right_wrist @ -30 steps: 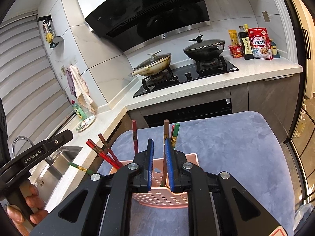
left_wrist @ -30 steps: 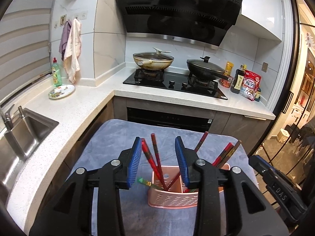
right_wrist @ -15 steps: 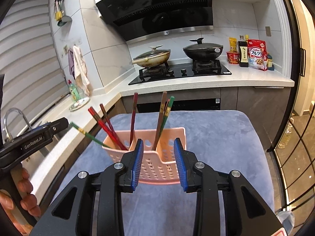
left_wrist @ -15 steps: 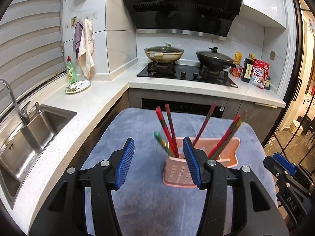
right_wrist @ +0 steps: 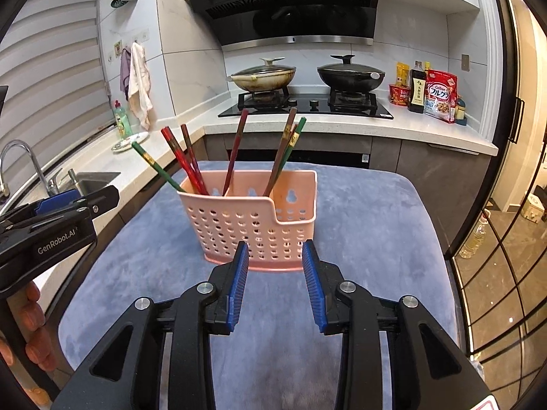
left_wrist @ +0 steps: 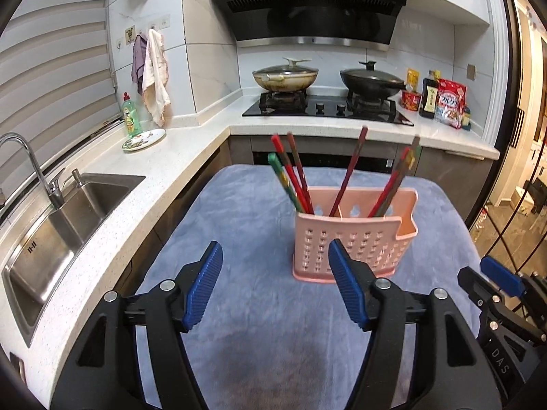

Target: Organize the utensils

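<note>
A pink perforated utensil holder stands upright on a blue-grey cloth. Several red, brown and green chopsticks lean in its compartments. My left gripper is open and empty, held back from the holder on its near left side. My right gripper is open and empty, just in front of the holder's base. Each gripper also shows in the other's view: the left one in the right wrist view, the right one in the left wrist view.
The cloth-covered table stands by a white L-shaped counter with a steel sink and tap at left. A hob with two lidded pans lies beyond. Bottles and food packs stand at far right. A glass door is to the right.
Both grippers have drawn back and away from the holder. The right gripper, shut on a chopstick a second ago, has opened and left it in the holder. The left jaws have widened.
</note>
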`<state>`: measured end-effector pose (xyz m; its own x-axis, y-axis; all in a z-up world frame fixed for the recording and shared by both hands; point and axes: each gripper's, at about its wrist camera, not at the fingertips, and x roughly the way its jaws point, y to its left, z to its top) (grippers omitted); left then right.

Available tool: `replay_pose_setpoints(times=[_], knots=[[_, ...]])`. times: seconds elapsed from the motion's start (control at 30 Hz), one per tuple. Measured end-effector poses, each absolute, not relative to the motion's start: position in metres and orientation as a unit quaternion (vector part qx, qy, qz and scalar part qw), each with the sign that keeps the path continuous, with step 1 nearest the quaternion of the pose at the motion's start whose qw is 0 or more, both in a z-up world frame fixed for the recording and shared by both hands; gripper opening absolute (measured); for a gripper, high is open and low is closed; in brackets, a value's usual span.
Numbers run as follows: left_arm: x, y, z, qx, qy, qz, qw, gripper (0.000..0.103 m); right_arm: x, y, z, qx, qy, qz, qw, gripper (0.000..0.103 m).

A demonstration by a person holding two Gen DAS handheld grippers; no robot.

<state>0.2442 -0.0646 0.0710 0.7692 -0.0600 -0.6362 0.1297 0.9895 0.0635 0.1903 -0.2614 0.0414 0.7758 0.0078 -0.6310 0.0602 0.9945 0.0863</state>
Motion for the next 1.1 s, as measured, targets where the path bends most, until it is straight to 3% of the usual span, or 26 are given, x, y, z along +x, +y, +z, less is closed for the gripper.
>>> replay_pose_setpoints(times=[0.23,0.47,0.8,0.93,1.1], knots=[[0.233,-0.061,0.048,0.051,0.361,-0.048,0.930,0.063,0.177,-0.259,0.030,0.045,0.347,-0.027,0.937,0.046],[0.225,-0.059,0.028,0.062,0.377,-0.037,0.923,0.070,0.166,-0.259,0.017,0.044,0.352,-0.033,0.934,0.068],[0.214,-0.057,0.007,0.073,0.387,-0.013,0.919,0.091,0.159,-0.257,0.001,0.040,0.362,-0.040,0.931,0.075],[0.212,-0.056,0.000,0.071,0.396,-0.012,0.915,0.094,0.157,-0.254,-0.004,0.040,0.364,-0.039,0.930,0.084],[0.209,-0.057,-0.008,0.083,0.401,-0.007,0.912,0.095,0.159,-0.250,-0.014,0.035,0.378,-0.036,0.925,0.084]])
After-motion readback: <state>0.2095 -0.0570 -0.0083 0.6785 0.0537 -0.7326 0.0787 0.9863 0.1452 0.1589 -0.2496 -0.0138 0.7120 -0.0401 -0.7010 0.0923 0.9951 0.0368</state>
